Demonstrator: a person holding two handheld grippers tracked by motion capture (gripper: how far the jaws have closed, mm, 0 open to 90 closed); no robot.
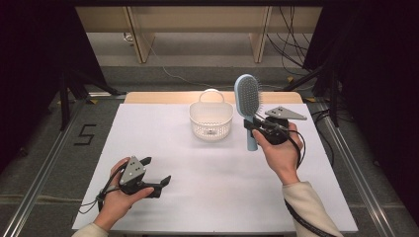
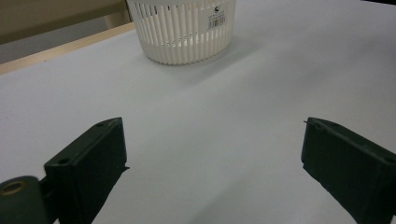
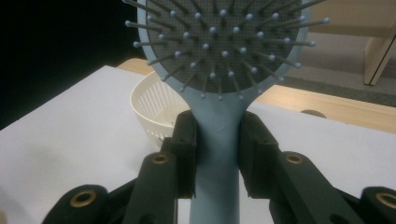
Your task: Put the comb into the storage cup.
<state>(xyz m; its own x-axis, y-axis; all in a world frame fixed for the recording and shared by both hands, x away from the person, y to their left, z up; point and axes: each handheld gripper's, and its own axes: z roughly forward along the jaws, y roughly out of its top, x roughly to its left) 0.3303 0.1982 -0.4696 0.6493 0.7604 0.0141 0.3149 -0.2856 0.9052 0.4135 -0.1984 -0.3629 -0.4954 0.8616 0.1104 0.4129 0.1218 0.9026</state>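
Note:
A light blue hairbrush (image 1: 247, 98) stands upright in the air to the right of a white slatted basket (image 1: 211, 120). My right gripper (image 1: 253, 127) is shut on its handle, below the bristled head. In the right gripper view both pads press the hairbrush (image 3: 217, 126) handle, and the basket (image 3: 149, 109) lies behind to the left. My left gripper (image 1: 157, 172) rests open near the front left of the table with nothing between its jaws. In the left gripper view the basket (image 2: 184, 30) stands farther off, ahead of the left gripper (image 2: 212, 156).
A white sheet (image 1: 163, 148) covers the table, with a strip of wooden edge (image 1: 148, 97) along the far side. Dark stands and cables line the floor left and right. A "5" mark (image 1: 85, 134) is taped on the floor at the left.

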